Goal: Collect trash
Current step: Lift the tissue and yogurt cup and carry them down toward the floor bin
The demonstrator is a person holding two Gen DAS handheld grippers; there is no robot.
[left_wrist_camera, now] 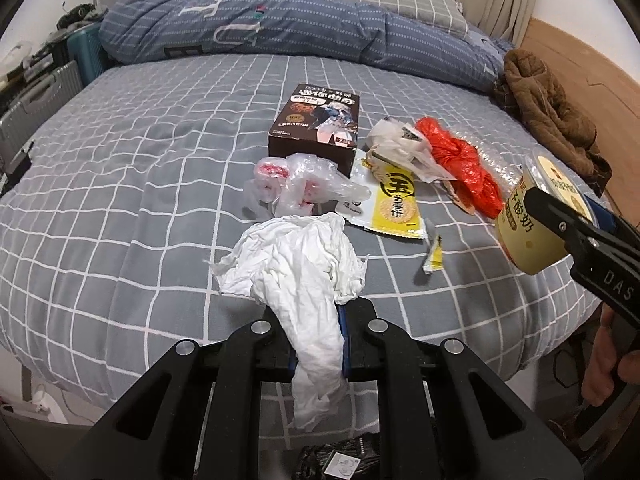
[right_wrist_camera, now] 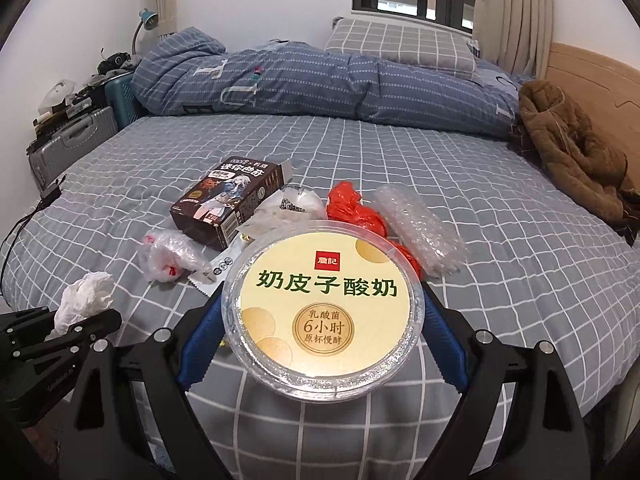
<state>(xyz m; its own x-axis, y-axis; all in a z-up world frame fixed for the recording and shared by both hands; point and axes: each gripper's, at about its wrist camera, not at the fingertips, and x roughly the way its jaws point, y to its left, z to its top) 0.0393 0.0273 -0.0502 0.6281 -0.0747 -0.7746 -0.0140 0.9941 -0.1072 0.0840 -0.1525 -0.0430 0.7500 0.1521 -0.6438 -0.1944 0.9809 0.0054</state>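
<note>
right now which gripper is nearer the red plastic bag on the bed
Right. The right gripper, holding the yogurt tub, hangs just beside the red plastic bag. The left gripper, shut on the tissue, sits farther back.

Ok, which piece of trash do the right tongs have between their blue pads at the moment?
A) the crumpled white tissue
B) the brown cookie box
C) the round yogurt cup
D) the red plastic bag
C: the right tongs clamp the round yogurt cup by its sides, while the crumpled white tissue is pinched in the left tongs.
</note>
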